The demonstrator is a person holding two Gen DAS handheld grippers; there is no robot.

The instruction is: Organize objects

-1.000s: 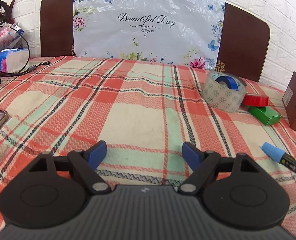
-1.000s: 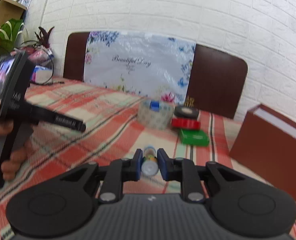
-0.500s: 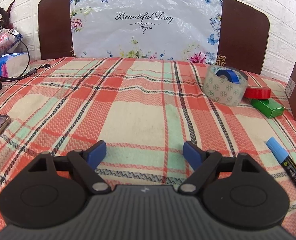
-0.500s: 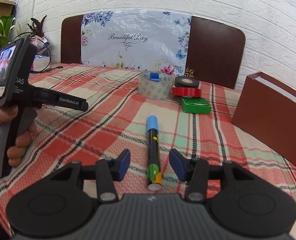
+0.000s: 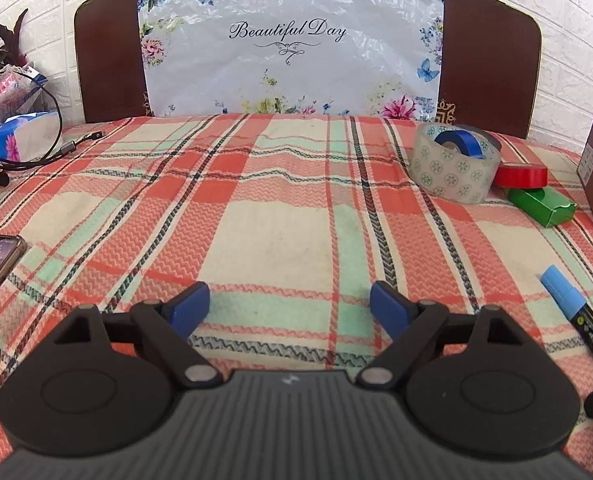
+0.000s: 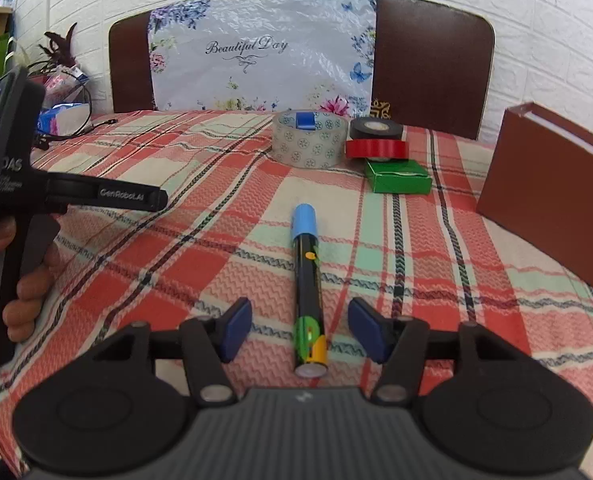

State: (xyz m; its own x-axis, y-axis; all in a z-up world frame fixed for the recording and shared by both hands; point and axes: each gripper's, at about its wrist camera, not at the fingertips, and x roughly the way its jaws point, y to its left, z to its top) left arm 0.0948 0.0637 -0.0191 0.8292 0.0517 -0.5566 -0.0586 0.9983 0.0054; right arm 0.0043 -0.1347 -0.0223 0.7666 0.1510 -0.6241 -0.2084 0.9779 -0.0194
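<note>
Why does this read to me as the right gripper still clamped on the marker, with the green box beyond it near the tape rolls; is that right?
Not quite. The right gripper is open: its jaws have just been opening, and the marker lies on the cloth between them with clear gaps on both sides, as the right wrist view shows. The green box does sit beyond it, near the tape rolls.

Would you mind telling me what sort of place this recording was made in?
Probably a home, at a dining table: a plaid tablecloth, a wooden chair back against a white brick wall, and household clutter such as a tissue pack.
</note>
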